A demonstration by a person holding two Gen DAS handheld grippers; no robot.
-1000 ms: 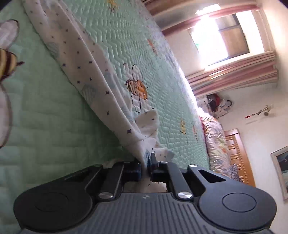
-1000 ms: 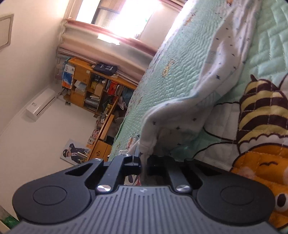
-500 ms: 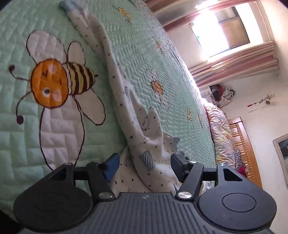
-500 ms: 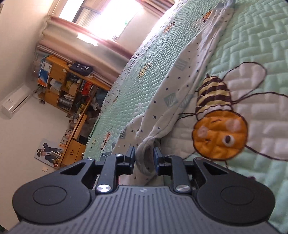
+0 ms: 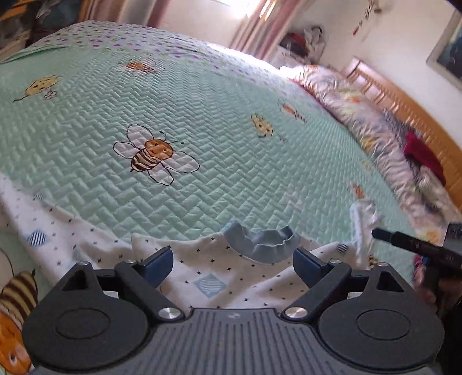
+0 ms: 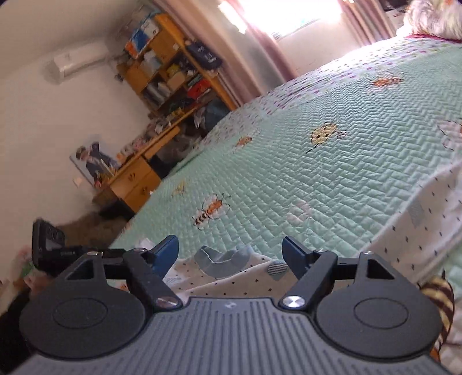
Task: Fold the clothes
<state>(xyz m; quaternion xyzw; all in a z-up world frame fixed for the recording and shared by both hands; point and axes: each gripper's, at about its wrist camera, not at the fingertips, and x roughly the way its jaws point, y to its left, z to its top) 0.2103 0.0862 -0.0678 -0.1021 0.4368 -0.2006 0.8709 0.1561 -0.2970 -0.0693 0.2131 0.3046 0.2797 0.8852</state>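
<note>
The left gripper [image 5: 232,264] is opening, its jaws wide, with nothing pressed between them. One white dotted garment [image 5: 202,271] lies on the green bee quilt [image 5: 216,121], its blue collar [image 5: 261,242] just ahead of the fingertips. The right gripper [image 6: 229,253] is opening too, and holds nothing. I judge a fold is just released; next, both must take new edges. I count two grippers.

Daylight floods in through the window [image 6: 291,11], blown out to pure white there, with glare washing the curtains [image 6: 260,43] beside it and the far edge of the quilt [image 5: 202,95]. The room is bright, shadows soft. Fisheye bending curves everything away from the window; the headboard [image 5: 404,115] side smears with motion blur.
</note>
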